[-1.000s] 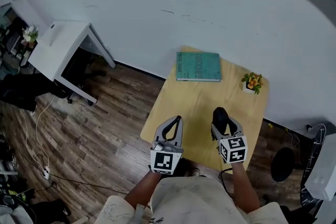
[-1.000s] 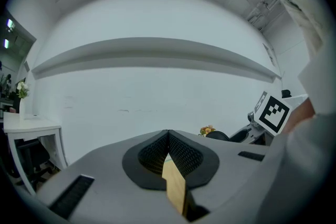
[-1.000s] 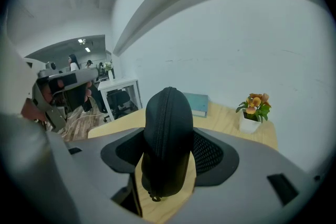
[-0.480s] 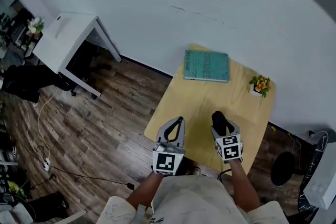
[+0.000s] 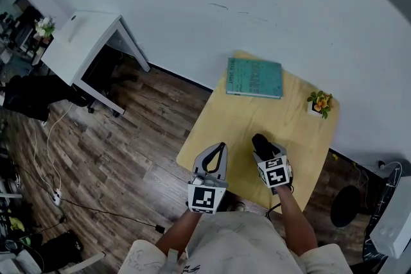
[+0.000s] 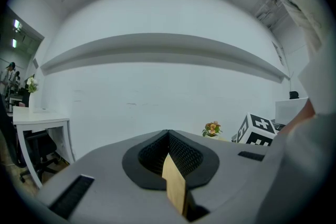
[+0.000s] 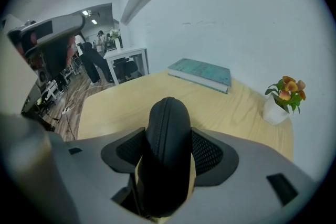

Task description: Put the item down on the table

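Right tongs (image 7: 169,150) clenched on a black zippered case (image 7: 168,118), held over the near part of the wooden tabletop (image 7: 110,105) (teal book (image 7: 202,72) at its far edge); left tongs (image 6: 168,136) pressed together, empty.

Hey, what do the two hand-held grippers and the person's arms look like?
The left hand-held gripper and the right hand-held gripper both have smooth grey bodies that taper to two jaws lined with black mesh-textured pads. Each carries a white cube printed with black square markers. The person wears a light cream top, and no sleeves cover the forearms.
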A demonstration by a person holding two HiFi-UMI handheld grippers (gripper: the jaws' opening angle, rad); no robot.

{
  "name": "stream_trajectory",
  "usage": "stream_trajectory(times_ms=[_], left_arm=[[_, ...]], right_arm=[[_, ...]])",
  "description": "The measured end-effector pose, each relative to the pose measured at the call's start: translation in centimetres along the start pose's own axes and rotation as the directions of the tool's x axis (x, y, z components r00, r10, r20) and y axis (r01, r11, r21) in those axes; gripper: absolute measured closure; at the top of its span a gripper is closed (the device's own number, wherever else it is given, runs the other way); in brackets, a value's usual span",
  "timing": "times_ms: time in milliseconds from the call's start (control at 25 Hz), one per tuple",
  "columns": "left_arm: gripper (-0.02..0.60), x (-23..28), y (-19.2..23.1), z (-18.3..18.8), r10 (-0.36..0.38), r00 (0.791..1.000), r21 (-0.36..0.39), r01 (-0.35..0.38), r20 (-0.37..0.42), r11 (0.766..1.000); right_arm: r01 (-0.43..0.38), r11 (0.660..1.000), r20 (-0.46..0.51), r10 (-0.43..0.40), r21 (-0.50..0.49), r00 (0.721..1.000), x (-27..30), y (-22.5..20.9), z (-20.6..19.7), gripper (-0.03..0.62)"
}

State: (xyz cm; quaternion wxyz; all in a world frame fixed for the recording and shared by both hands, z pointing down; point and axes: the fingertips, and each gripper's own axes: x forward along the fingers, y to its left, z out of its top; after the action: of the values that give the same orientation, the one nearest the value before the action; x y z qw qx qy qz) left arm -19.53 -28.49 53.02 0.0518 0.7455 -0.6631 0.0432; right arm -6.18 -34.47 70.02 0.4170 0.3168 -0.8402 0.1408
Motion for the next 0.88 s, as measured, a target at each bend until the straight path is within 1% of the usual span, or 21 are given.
stream_trajectory(times_ms=[120, 320, 440, 600, 720, 880], left_arm=[[0.574, -0.2, 0.1, -0.3, 0.006, 1.000, -0.006, -0.006, -0.009, 1.000], [0.574, -0.4, 0.4, -0.3, 0.016, 1.000, -0.004, -0.016, 0.000, 1.000], [0.574, -0.4, 0.4, 0.0, 0.014, 1.000, 0.014, -0.014, 0.019, 1.000], [0.574, -0.4, 0.1, -0.2, 0.014, 1.000, -0.003, -0.014, 0.002, 1.000], [0.574, -0.6, 0.1, 0.0, 0.010, 1.000, 0.002, -0.010, 0.010, 1.000], [0.574, -0.7, 0.2, 0.1, 0.010, 1.000, 0.015, -0.010, 0.012, 1.000]], right_arm=[[-0.014, 1.000, -0.042, 0.013, -0.018, 0.999, 0.8, 0.4, -0.7, 0.312], [-0.019, 0.999, -0.047, 0.018, -0.025, 0.999, 0.9, 0.5, -0.6, 0.312], [-0.022, 0.999, -0.052, 0.021, -0.024, 0.998, 0.9, 0.6, -0.6, 0.310], [-0.026, 0.999, -0.037, 0.026, -0.019, 0.999, 0.8, 0.7, -0.5, 0.303], [-0.066, 0.998, -0.023, 0.067, 0.007, 0.998, 0.5, 1.2, -0.4, 0.269], [-0.095, 0.995, 0.014, 0.095, 0.039, 0.995, -0.2, 1.6, 0.2, 0.259]])
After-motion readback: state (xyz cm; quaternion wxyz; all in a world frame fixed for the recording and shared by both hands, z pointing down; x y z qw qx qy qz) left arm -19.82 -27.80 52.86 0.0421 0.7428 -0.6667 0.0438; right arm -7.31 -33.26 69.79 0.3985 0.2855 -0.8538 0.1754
